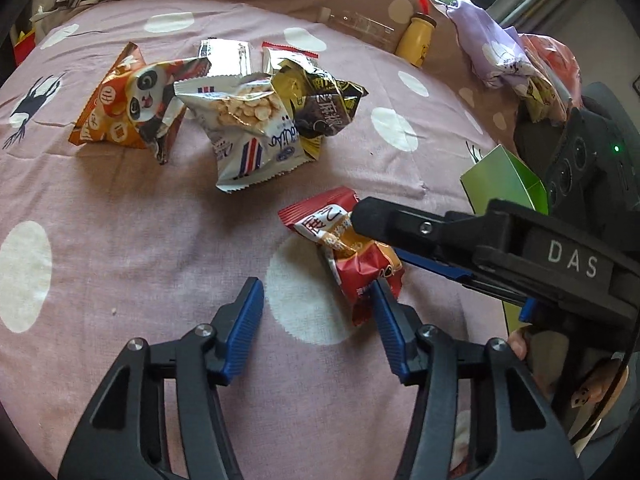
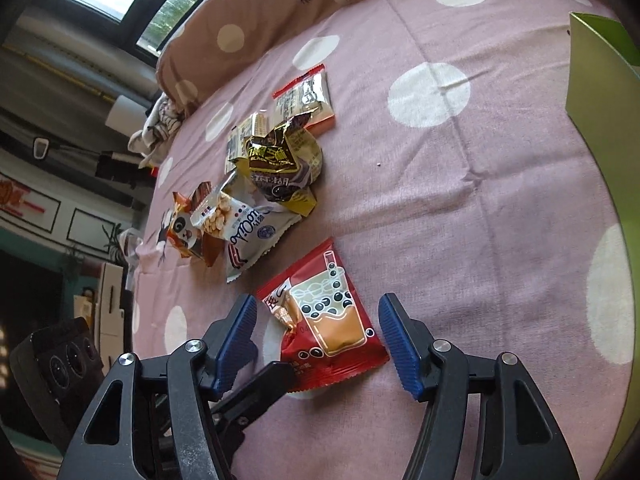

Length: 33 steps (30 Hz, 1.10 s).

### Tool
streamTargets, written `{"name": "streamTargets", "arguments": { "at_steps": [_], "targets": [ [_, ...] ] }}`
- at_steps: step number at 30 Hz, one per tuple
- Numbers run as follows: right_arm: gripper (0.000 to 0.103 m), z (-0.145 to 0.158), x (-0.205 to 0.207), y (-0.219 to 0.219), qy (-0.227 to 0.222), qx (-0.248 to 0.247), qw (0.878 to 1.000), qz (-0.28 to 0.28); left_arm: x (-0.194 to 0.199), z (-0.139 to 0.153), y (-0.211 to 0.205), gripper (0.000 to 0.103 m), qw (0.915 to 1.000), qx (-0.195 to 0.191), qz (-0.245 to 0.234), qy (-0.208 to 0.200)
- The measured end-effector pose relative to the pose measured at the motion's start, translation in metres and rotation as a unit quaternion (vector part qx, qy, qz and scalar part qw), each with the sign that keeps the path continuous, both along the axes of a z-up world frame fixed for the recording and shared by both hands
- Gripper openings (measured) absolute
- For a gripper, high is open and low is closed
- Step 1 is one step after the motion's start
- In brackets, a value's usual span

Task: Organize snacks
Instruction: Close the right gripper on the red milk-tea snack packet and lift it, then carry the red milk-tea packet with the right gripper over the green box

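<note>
Left wrist view: pink dotted bedsheet (image 1: 120, 240), window behind. Both grippers, left (image 1: 320, 308) and right (image 2: 316, 328), released around red packet (image 2: 332, 320) (green box (image 1: 500, 176) cut off).

Two close wrist fisheyes angled down from opposite sides, sharing red snack packet (image 1: 352, 256) (image 2: 326, 320)

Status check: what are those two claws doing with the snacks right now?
Both grippers, left and right, open. Red snack packet lies between right gripper's fingers, ungripped. Nothing blocking.

Bubble-tea packet (image 2: 326, 318) nearest on bedspread (image 2: 460, 208); snack pile (image 2: 260, 184) behind; box (image 2: 600, 76) right.
</note>
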State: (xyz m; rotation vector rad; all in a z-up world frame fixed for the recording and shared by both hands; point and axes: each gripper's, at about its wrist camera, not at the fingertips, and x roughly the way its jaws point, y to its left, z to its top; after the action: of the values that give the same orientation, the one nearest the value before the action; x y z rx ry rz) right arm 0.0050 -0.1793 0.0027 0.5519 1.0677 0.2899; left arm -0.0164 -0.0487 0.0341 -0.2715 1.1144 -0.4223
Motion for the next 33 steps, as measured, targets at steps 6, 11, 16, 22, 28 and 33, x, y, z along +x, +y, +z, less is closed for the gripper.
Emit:
{"name": "streamTargets", "arguments": {
  "at_steps": [6,11,16,22,28,33],
  "targets": [
    [0.064,-0.004,0.001,0.006,-0.001,0.009,1.0,0.007,0.001,-0.002,0.0,0.045,0.9998,-0.018,-0.003,0.0],
    [0.063,-0.005,-0.001,0.018,-0.011,-0.018,1.0,0.013,0.004,-0.004,0.0,0.025,0.9992,-0.039,-0.009,-0.002],
    [0.062,-0.003,-0.004,0.022,-0.021,-0.031,0.999,0.008,0.003,-0.001,0.002,0.023,0.9987,-0.048,-0.009,-0.015],
    [0.061,0.002,-0.011,0.02,-0.028,-0.016,0.999,0.002,-0.004,0.014,-0.003,0.021,0.9976,-0.027,-0.023,-0.059],
    [0.061,0.023,-0.024,0.02,-0.065,-0.032,0.997,-0.004,-0.009,0.026,-0.003,0.021,0.9943,-0.038,-0.029,-0.096],
    [0.061,0.036,-0.03,0.022,-0.09,-0.049,0.995,-0.008,-0.013,0.034,-0.003,0.021,0.9918,-0.047,-0.034,-0.114]
  ]
}}
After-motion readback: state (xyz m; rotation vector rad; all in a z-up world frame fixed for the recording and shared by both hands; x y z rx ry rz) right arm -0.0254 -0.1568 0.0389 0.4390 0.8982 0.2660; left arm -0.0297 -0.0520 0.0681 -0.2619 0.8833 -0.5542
